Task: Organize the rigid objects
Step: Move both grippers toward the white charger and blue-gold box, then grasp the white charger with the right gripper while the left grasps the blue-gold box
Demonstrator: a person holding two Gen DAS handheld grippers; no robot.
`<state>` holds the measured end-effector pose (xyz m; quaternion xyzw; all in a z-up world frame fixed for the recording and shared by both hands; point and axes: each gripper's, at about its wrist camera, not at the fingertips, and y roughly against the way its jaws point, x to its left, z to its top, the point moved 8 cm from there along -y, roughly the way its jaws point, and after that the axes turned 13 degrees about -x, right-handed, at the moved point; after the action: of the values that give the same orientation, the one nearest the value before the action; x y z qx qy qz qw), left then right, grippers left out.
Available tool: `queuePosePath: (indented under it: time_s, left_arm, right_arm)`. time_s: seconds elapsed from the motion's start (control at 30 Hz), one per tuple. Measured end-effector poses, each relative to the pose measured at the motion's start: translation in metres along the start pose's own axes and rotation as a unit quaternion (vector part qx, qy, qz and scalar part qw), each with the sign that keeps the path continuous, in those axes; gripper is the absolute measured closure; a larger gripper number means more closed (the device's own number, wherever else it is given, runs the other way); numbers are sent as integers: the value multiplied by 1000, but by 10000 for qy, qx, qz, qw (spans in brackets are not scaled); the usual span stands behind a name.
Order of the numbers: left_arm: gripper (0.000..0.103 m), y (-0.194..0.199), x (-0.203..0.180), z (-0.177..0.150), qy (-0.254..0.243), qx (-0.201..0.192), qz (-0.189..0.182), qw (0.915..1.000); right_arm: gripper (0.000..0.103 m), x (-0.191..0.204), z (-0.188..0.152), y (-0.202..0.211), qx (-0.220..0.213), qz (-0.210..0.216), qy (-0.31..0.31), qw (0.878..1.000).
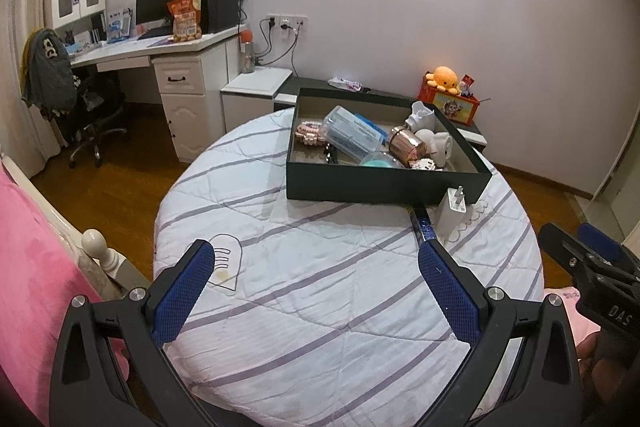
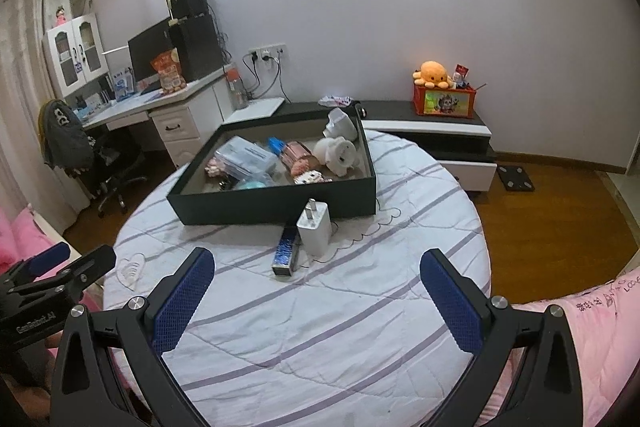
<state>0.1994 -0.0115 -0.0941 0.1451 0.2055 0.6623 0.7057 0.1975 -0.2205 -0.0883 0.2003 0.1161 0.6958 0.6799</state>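
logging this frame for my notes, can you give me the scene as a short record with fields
surface: round quilt-covered bed, white with purple stripes
container: dark open box on the bed
in box: clear plastic case, rose-gold cylinder, white figures, other small items
outside box: white charger plug and blue glitter tube, side by side just in front of the box
left gripper: open, empty, above the quilt
right gripper: open, empty, pointing toward the tube and plug
remaining: the two items outside the box

Bed [image 2: 320, 327] — box [image 2: 280, 201], charger [image 2: 315, 231], blue tube [image 2: 286, 251].
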Motion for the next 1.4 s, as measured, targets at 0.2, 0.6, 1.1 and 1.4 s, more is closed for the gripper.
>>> queuePosePath:
  time_s: [0.2,0.6,1.1,1.4]
  left_arm:
    - [0,-23,-8,-8,-41,187,-26,9998]
    - [0,-78,-26,-23,-69,565,-4,9984]
    - [0,-125,-45,-40,-190,941,-32,9954]
    - [0,-141,-75,-46,-321,1034,-288,9937]
  right_arm:
    - [0,-7,-12,-27,256,-52,-7,9997]
    - [0,-15,-30,-98,739,-50,-31,9972]
    - [61,-10,-54,-157,1140,324,100,9929]
    - [79,-24,-43,-144,1005,375,160,9941]
